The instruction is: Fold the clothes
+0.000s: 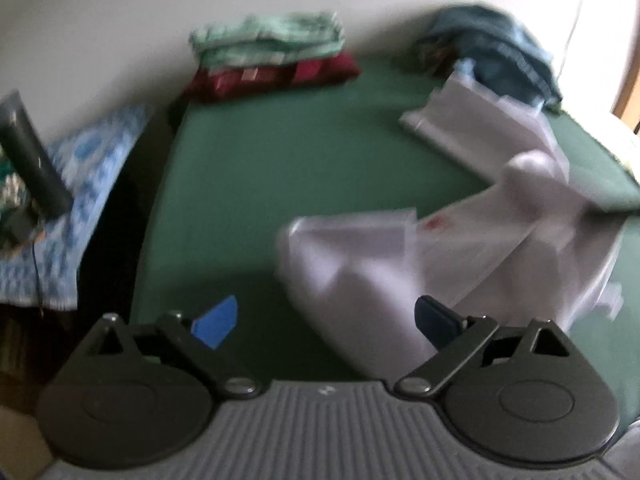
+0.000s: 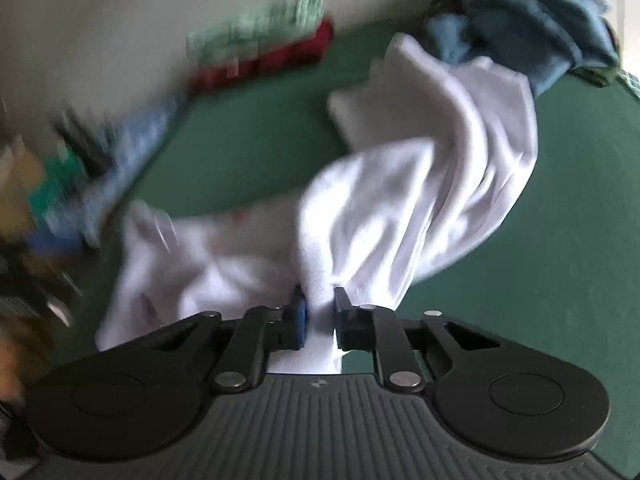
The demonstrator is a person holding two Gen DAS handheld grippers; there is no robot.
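A white garment (image 1: pixel 420 256) lies bunched on the green table cover (image 1: pixel 280 152), blurred by motion in both views. My left gripper (image 1: pixel 326 320) stands open just above the cover, its right finger at the garment's near edge, with cloth lying between the fingers but not clamped. In the right wrist view the same white garment (image 2: pixel 420 184) rises in a twisted fold, and my right gripper (image 2: pixel 318 312) is shut on a bunch of it, lifting it off the green cover (image 2: pixel 540 280).
A folded stack, mint green over dark red (image 1: pixel 272 60), sits at the table's far edge by the wall. A heap of blue clothes (image 1: pixel 496 52) lies at the far right. A blue patterned cloth (image 1: pixel 76 208) and a dark object (image 1: pixel 32 152) are left of the table.
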